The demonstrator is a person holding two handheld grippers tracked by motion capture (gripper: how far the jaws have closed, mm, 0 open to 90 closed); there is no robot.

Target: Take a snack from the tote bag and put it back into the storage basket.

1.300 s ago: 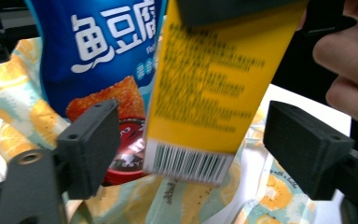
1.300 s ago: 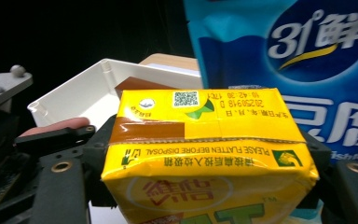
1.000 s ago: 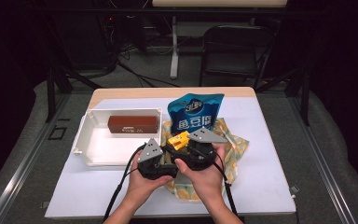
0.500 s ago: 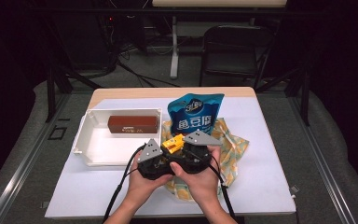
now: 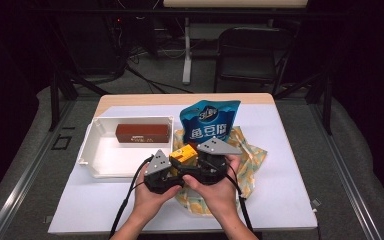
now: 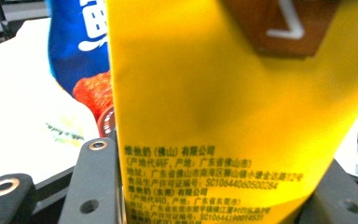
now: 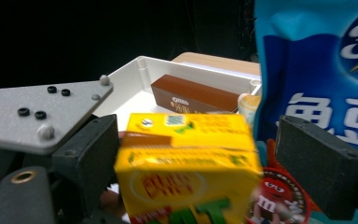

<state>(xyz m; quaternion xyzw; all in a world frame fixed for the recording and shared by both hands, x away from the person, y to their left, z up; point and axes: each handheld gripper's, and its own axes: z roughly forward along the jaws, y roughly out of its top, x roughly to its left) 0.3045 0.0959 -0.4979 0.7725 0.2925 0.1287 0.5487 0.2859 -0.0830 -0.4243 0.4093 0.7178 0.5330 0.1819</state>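
The left gripper (image 5: 172,167) had just been closing, and its jaws pressed both sides of the yellow carton (image 6: 223,107). The right gripper (image 5: 200,161) had just been opening; its jaws stood clear of the carton (image 7: 191,182), one pad (image 7: 321,163) off at its three o'clock. The carton hung above the patterned cloth (image 5: 250,160), at six o'clock from the blue pouch (image 5: 210,122) and at four o'clock from the white tray (image 5: 92,150) holding a brown box (image 5: 142,133). With one narrow grip bearing it, the carton could probably tilt or slip.
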